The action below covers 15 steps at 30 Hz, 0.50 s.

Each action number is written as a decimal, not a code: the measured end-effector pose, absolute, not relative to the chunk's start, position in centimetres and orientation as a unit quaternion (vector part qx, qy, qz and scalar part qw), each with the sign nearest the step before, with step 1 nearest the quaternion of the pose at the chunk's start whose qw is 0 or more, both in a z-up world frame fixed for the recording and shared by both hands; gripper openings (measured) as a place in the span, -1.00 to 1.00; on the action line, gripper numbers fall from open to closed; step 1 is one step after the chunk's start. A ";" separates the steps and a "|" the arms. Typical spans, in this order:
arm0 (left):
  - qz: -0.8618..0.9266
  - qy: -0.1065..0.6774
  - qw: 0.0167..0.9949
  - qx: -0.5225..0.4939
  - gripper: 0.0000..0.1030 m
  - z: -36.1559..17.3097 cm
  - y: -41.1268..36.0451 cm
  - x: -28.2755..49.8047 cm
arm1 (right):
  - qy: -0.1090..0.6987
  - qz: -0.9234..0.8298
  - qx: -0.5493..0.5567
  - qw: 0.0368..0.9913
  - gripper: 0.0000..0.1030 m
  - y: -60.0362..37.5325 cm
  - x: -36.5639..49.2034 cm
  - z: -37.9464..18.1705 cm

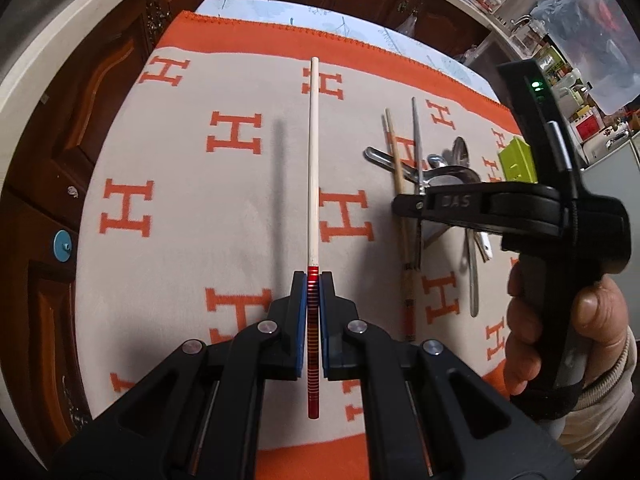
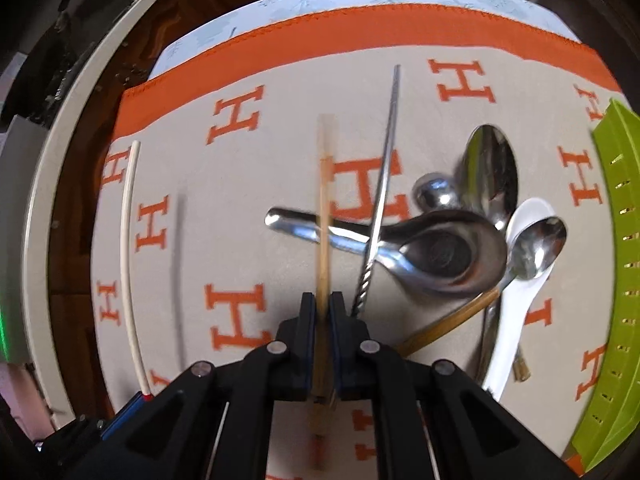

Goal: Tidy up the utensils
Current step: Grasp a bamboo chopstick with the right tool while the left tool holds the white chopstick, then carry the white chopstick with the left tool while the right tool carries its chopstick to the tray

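My left gripper (image 1: 314,280) is shut on a white chopstick with a red banded end (image 1: 312,168), held above the table and pointing away; the same white chopstick (image 2: 127,256) shows at the left of the right wrist view. My right gripper (image 2: 323,300) is shut on a wooden chopstick (image 2: 324,216), blurred with motion. A pile of utensils lies to the right: a steel chopstick (image 2: 386,184), a large steel ladle spoon (image 2: 440,252), steel spoons (image 2: 490,168), a white ceramic spoon (image 2: 516,312) and another wooden chopstick (image 2: 448,324). In the left wrist view, the right gripper's body (image 1: 516,208) hangs over this pile (image 1: 444,172).
A grey blanket with orange H letters (image 1: 200,200) covers the table. A green perforated tray (image 2: 616,264) sits at the right edge. Dark wooden cabinets (image 1: 60,120) stand left and behind. A hand (image 1: 560,332) grips the right tool's handle.
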State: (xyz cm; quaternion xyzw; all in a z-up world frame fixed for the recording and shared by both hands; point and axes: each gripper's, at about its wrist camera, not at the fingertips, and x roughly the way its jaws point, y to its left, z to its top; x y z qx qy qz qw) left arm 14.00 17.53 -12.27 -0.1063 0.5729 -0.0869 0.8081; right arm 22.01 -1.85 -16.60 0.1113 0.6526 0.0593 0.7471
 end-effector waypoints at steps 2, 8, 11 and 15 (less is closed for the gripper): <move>-0.086 0.568 0.811 -0.107 -0.94 -11.6 17.3 13.3 | 0.650 0.073 0.115 0.748 -0.88 -1.9 21.1 -15.9; -0.089 0.558 0.817 -0.116 -0.94 -9.8 16.4 11.8 | 0.607 0.102 0.095 0.783 -0.88 -2.5 17.6 -11.4; -0.099 0.548 0.822 -0.117 -0.94 -8.4 15.2 10.9 | 0.584 0.106 0.088 0.800 -0.88 -3.5 15.9 -8.9; -0.116 0.534 0.830 -0.114 -0.94 -6.5 13.0 9.7 | 0.559 0.102 0.081 0.819 -0.88 -5.5 13.8 -6.0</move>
